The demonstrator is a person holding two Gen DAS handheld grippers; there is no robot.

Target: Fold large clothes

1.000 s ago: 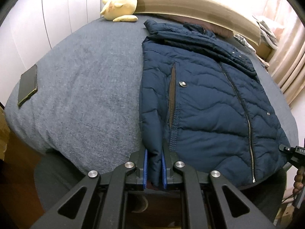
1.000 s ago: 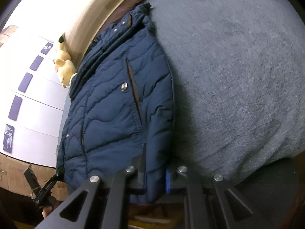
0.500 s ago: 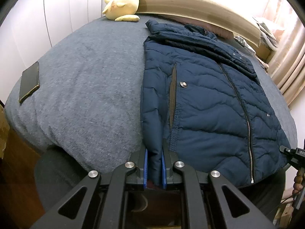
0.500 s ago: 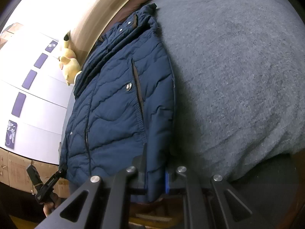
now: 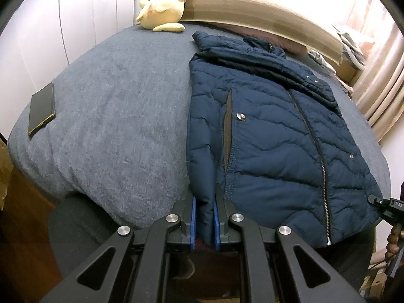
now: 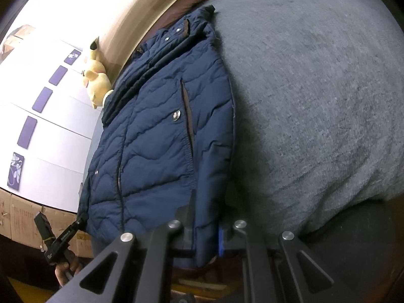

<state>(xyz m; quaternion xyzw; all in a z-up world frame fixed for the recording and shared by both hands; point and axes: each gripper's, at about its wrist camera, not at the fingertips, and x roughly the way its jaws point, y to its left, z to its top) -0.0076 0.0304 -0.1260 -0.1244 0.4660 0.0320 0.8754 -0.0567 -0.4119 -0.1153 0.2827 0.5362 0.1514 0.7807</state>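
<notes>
I have the navy quilted puffer jacket (image 5: 272, 136) lying flat, zipped front up, on the grey fleece-covered bed (image 5: 113, 126), its collar toward the wooden headboard (image 5: 252, 7) and its hem hanging just over the near edge. My left gripper (image 5: 204, 223) is pinching the hem at the jacket's left corner, blue pads pressed into the padding on both sides. My right gripper (image 6: 205, 237) has the opposite hem corner clamped the same way — cloth fills the gap between its fingers.

I judge the step in hand to be carrying the hem up toward the collar to halve the jacket. To do it well I should lift both corners together and level, so the padded cloth doesn't twist, then travel straight along the zipper line and lay the hem square below the collar. The fill is bulky and slippery, so I'd keep both pinches deep. The black smartphone (image 5: 41, 109) and yellow plush toy (image 5: 164, 5) sit well apart from the jacket.
</notes>
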